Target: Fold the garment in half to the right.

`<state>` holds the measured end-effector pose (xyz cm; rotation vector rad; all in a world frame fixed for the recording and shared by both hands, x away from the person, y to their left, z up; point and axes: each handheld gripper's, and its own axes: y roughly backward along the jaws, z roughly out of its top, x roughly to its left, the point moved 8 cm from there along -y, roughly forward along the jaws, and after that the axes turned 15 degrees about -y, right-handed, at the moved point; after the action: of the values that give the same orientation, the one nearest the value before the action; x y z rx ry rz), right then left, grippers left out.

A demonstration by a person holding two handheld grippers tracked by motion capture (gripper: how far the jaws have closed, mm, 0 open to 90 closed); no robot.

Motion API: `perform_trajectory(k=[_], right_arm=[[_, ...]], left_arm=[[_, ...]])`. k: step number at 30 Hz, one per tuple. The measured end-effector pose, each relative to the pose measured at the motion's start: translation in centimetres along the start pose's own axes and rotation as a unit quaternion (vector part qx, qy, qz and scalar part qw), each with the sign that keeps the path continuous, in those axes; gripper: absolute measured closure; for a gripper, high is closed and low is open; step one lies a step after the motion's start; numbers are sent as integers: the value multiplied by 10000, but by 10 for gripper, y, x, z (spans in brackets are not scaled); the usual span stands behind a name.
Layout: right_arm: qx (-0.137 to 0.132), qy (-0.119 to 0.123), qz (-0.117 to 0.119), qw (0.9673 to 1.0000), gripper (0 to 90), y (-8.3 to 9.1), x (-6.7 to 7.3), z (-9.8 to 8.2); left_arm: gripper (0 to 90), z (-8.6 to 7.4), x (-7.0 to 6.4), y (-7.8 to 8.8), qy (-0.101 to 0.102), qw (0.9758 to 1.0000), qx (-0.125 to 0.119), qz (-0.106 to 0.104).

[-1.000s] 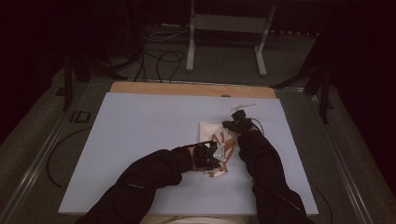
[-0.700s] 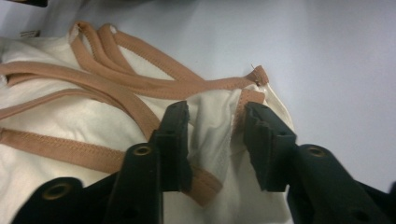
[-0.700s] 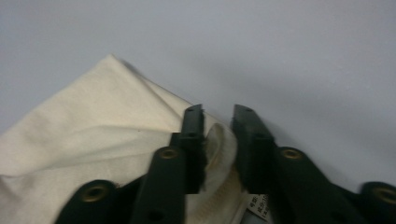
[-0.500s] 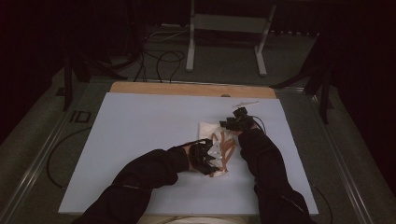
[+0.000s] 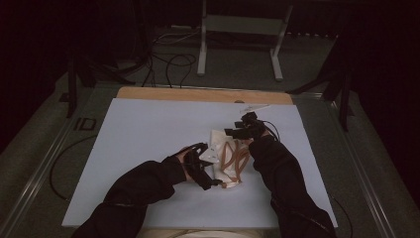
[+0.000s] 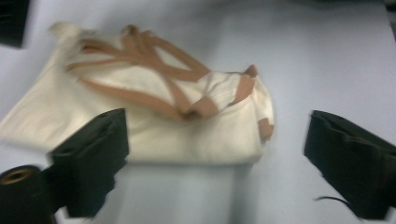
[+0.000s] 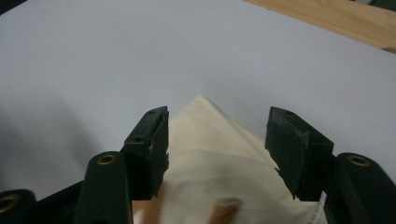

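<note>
- One cream cloth bag (image 5: 229,159) w/ tan straps (image 6: 154,77), lying folded flat on white table sheet (image 5: 148,134), right of centre, toward near side
- Two grippers, one per hand; both jaws spread apart, nothing held betw. them
- Left gripper (image 5: 205,168) at bag's near-left edge, jaws straddling near end of bag (image 6: 196,135); prob. placed there to pin or pinch folded edge while other end gets worked
- Right gripper (image 5: 243,130) at bag's far-right end, jaws either side of far corner (image 7: 205,135) w/o biting; looks lined up to grab corner for next fold or pull
- Grippers at opposite ends of bag, likely so cloth stays taut & doesn't slide on smooth sheet
- Straps crossed on top of bag, several loops, exact count unclear due to blur; kept on upper face, prob. so folding tucks them inside
- One bare wooden strip (image 5: 198,94) along table's far edge
- One small pale item (image 5: 251,106) on far-right of sheet, well apart from bag, too small to ID
</note>
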<state>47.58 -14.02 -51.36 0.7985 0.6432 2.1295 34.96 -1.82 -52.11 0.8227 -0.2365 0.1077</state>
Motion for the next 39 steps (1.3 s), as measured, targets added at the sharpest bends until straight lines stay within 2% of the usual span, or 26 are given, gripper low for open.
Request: perform_trajectory(k=[2,4,6,7,8,12,13,14,16,17,20,21,26,27,31,35,39], right_arm=[[99,126,-45,9999,409,-1,8,-4],[213,185,-38,9996,416,-3,16,-9],[256,241,-65,9994,416,-5,18,-12],[256,241,-65,9994,422,-5,18,-12],[387,349,-184,9985,445,-10,21,-18],[587,392,-345,9969,470,-17,20,-27],[647,424,-454,9960,489,-19,18,-30],[659,415,-489,9958,542,-20,17,-31],[650,443,-571,9953,599,-20,15,-33],[655,448,-599,9950,671,-19,14,-33],[665,558,-715,9937,837,-15,11,-34],[656,595,-753,9932,858,-13,11,-34],[500,726,-873,9923,872,-1,8,-31],[474,712,-867,9926,872,2,7,-30],[333,637,-891,9934,872,13,0,-29],[222,571,-923,9938,871,22,-7,-30],[163,411,-1043,9936,871,31,-22,-40]], left_arm=[[16,-6,2,8,155,9997,-148,119],[6,-12,4,16,346,9984,-353,277],[6,-12,4,16,346,9984,-353,277],[6,-24,3,27,618,9962,-483,389],[6,-29,3,31,700,9952,-486,483],[6,-54,-7,47,1021,9906,-509,753],[6,-54,-7,47,1021,9906,-509,753],[6,-66,-13,53,1131,9891,-472,814],[6,-78,-19,56,1186,9883,-374,877],[6,-83,-22,58,1208,9881,-316,903],[6,-94,-29,63,1354,9857,-320,950],[6,-96,-30,65,1377,9850,-334,984],[6,-103,-32,73,1561,9785,-542,1234],[6,-105,-32,74,1550,9785,-523,1260],[6,-110,-31,77,1575,9756,-603,1406],[6,-114,-31,79,1601,9748,-580,1441],[6,-120,-31,82,1623,9734,-519,1532]])
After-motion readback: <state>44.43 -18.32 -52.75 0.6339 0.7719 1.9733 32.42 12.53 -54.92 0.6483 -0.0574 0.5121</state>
